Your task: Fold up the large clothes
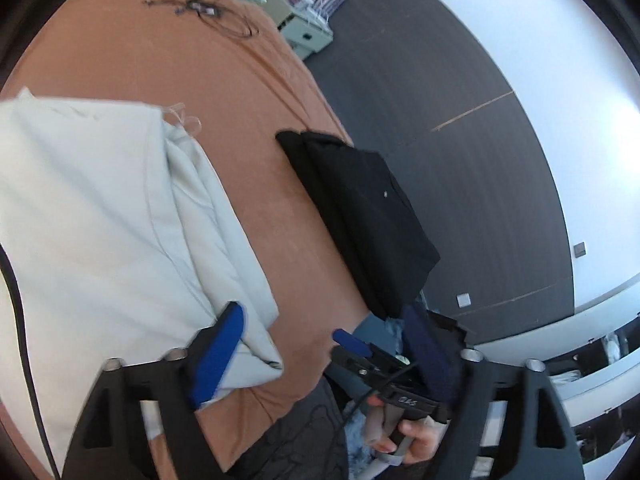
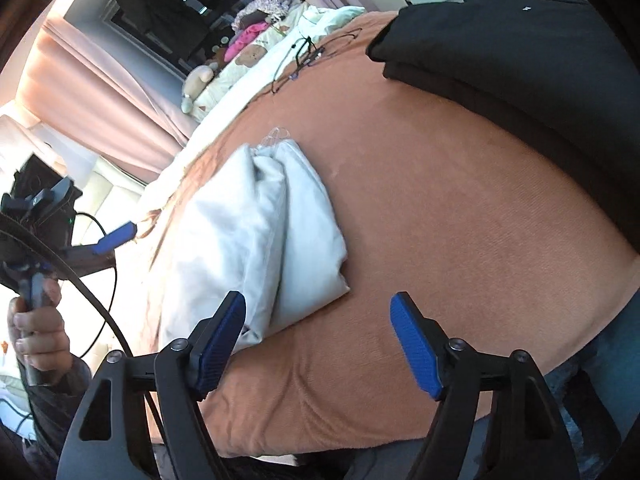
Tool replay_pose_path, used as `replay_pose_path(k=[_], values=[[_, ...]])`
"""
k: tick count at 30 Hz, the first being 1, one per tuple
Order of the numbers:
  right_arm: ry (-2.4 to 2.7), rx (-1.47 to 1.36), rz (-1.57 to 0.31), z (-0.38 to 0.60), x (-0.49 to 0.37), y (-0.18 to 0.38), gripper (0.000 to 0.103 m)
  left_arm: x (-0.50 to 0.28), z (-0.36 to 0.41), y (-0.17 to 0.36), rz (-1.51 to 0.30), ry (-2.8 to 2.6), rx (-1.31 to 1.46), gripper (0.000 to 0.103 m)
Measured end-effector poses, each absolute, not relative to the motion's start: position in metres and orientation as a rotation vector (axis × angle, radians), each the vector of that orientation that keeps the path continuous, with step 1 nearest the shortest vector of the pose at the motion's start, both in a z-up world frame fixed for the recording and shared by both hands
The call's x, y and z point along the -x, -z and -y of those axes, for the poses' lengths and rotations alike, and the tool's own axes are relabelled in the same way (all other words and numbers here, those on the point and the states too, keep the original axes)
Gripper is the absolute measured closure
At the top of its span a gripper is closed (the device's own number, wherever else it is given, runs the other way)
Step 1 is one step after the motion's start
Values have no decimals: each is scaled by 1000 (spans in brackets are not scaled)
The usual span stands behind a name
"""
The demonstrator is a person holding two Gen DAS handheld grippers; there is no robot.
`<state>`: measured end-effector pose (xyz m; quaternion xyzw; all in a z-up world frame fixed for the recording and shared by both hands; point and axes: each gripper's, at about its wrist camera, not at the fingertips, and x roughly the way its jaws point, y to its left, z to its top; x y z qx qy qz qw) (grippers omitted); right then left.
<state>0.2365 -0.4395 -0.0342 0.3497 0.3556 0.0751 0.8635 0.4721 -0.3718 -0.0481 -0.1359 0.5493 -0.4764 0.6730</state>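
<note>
I see both grippers (image 1: 324, 344) (image 2: 320, 340) released, empty | white garment (image 2: 260, 240) folded | next: square it beside black stack (image 2: 520, 40), pressing flat.

Bare orange bedspread (image 2: 440, 208) btwn white garment (image 2: 256, 240) & black pile (image 2: 520, 52), cables (image 2: 304, 56) far end

I see my right gripper (image 2: 320, 344) gaping empty over the orange bedspread (image 2: 440, 220), its left pad overlapping the folded white garment (image 2: 272, 232), a black garment (image 2: 520, 40) lying well apart.
</note>
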Motion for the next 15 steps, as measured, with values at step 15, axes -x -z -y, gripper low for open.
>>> replay_pose_path(k=[15], values=[[-317, -607, -866, 397, -355, 39, 29, -496, 222, 64, -1138, 691, 272, 16]])
